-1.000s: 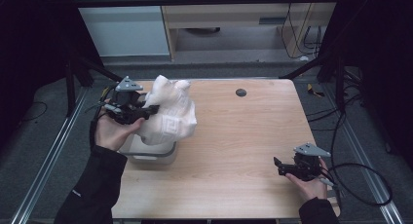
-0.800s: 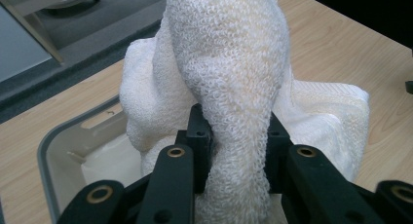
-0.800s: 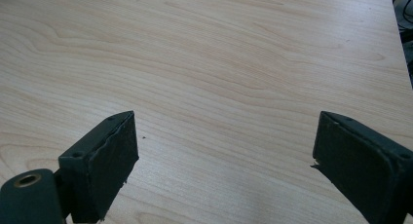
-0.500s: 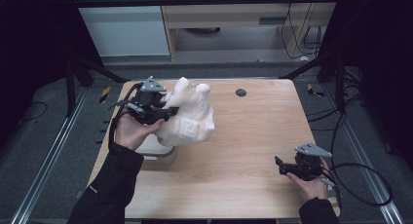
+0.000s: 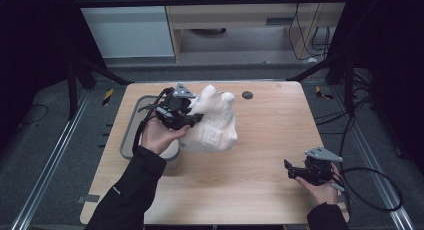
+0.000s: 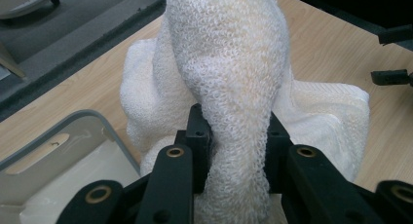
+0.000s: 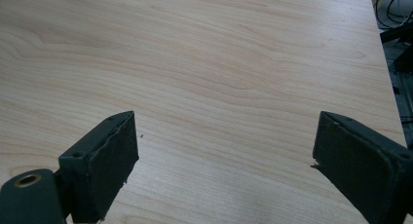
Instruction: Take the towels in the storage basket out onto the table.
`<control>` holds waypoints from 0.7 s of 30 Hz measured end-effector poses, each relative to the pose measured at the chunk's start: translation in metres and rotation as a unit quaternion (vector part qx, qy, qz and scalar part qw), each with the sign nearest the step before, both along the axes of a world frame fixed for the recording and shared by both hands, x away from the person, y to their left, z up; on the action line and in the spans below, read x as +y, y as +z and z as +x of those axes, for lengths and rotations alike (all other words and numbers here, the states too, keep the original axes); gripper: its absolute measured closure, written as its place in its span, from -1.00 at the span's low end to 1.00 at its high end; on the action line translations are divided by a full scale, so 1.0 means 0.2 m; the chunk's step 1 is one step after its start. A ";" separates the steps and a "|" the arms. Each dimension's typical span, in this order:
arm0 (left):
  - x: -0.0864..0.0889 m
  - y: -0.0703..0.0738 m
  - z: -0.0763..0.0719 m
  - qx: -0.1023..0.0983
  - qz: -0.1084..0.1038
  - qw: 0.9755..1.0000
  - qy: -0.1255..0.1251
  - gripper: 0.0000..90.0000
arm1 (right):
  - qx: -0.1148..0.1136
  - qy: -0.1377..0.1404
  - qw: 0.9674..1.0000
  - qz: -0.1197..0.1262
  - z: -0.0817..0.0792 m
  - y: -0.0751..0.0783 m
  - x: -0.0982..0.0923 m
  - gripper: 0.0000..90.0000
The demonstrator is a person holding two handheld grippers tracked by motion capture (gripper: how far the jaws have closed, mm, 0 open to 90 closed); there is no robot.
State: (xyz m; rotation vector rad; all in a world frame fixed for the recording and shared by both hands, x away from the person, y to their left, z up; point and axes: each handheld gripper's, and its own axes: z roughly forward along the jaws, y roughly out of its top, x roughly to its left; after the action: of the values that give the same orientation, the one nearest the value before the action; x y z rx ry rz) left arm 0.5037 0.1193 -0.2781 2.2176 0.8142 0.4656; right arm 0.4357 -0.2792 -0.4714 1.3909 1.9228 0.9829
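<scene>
I'd carry the white towel (image 5: pixel 212 122) clear of the grey bin (image 5: pixel 131 124) and lower it gently, so the hanging folds spread on the wooden table (image 5: pixel 270 140) instead of bunching. My left gripper (image 5: pixel 181 115) is clamped on a bunched fold; the towel drapes beside the bin, while my right gripper (image 5: pixel 300 171) rests wide open, well apart

Bright tabletop (surroundings dark), soft shadows.

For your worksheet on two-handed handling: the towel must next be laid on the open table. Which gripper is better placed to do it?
Left. The left gripper is shut on the towel, held above the table. The right gripper sits open near the table's near right corner, apart from it.
</scene>
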 end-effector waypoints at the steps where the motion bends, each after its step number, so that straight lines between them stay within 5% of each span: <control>1: -0.01 -0.01 0.00 0.001 0.001 1.000 -0.002 0.60 | 0.000 0.000 1.000 0.000 0.00 0.00 0.00 -0.79; 21: -0.28 -0.26 0.06 0.032 0.015 0.999 -0.041 0.60 | -0.005 -0.014 1.000 -0.008 0.00 0.00 -0.02 -0.79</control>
State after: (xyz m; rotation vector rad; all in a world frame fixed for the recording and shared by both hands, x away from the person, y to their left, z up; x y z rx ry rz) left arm 0.5167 0.0640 -0.3308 2.2942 0.7507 0.3710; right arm 0.4357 -0.2823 -0.4723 1.3981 1.8941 0.9582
